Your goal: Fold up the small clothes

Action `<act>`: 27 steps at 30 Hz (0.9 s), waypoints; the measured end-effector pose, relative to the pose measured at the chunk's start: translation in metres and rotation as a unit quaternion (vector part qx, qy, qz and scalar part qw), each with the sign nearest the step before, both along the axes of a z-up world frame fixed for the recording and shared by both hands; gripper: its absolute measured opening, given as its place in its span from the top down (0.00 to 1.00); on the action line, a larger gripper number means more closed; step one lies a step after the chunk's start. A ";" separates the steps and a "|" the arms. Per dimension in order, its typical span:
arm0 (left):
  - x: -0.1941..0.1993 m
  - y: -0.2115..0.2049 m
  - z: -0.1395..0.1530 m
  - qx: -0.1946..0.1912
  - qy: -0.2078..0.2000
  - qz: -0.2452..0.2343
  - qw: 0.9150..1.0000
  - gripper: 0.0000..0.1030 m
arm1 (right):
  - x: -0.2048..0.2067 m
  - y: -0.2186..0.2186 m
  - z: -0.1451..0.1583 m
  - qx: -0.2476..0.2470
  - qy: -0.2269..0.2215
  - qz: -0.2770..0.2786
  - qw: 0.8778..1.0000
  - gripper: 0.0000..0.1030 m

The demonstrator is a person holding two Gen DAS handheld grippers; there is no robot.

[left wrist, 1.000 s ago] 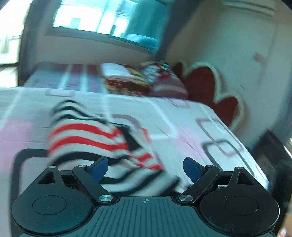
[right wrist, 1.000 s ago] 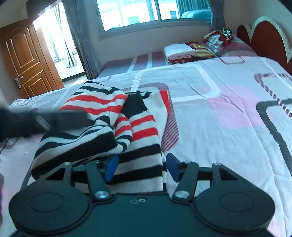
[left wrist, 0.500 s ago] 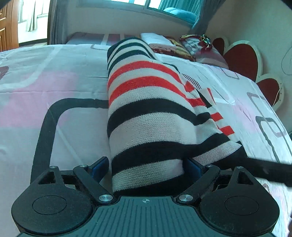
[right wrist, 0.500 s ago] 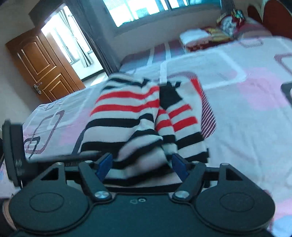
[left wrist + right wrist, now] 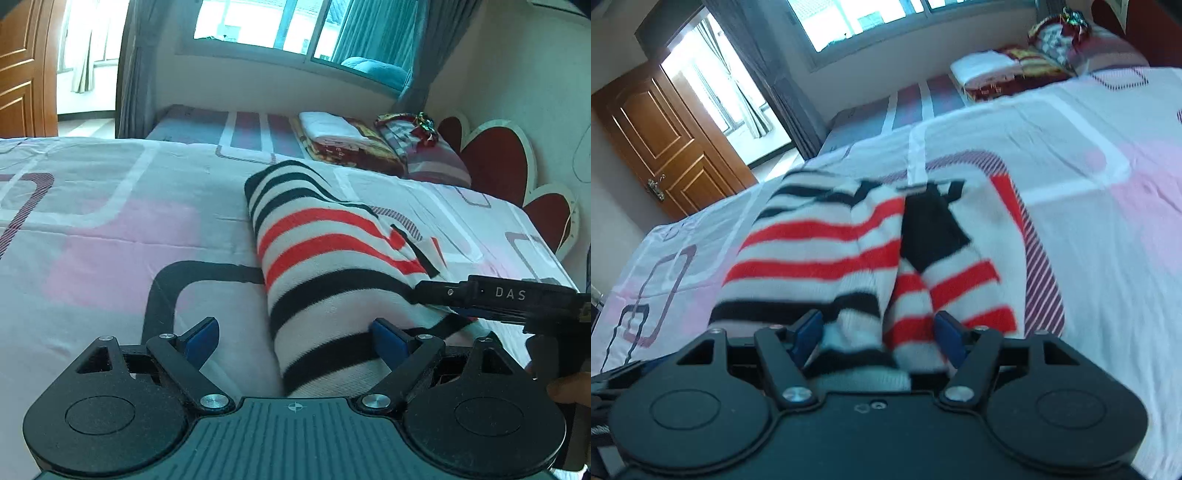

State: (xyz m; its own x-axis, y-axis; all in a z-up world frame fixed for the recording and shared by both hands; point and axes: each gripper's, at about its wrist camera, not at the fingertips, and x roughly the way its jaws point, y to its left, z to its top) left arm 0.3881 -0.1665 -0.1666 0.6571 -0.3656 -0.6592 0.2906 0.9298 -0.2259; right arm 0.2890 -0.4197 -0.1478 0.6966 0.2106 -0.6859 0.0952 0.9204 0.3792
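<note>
A black, white and red striped sweater point(image 5: 325, 258) lies folded lengthwise on the pink and white bed sheet point(image 5: 110, 240). My left gripper point(image 5: 295, 339) is open at its near end. The right pad touches the knit and the left pad stands clear over the sheet. My right gripper point(image 5: 439, 301) reaches in from the right onto the same end. In the right wrist view the right gripper point(image 5: 879, 336) straddles the bunched near end of the sweater point(image 5: 820, 251). Fabric fills the gap between the blue pads, and I see no pinch. That view is blurred.
Folded linens point(image 5: 332, 129) and a patterned pillow point(image 5: 417, 147) lie at the far end by a red heart-shaped headboard point(image 5: 487, 162). A wooden door point(image 5: 665, 140) and a window point(image 5: 266, 26) are behind. A hand point(image 5: 565, 391) holds the right gripper's handle.
The left gripper swung and sank to the sweater's near end, still wide. The right gripper's jaws widened and it slid forward over that end, appearing in the left view.
</note>
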 end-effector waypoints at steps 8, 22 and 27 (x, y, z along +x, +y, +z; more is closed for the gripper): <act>0.006 -0.001 0.001 -0.001 -0.001 0.015 1.000 0.14 | 0.011 0.008 -0.004 0.025 0.014 0.042 0.999 0.57; 0.009 -0.017 0.009 -0.007 -0.021 0.023 1.000 0.14 | -0.004 0.007 0.026 -0.002 -0.059 0.033 0.998 0.78; 0.010 -0.037 0.008 -0.012 -0.015 0.004 1.000 0.14 | -0.023 -0.013 0.046 -0.065 -0.076 0.014 0.995 0.78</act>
State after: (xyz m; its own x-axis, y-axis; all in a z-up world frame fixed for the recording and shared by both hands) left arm 0.3977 -0.2038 -0.1584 0.6796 -0.3756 -0.6301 0.2894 0.9266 -0.2401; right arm 0.2656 -0.4327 -0.1015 0.7897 0.1480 -0.5954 0.0187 0.9642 0.2645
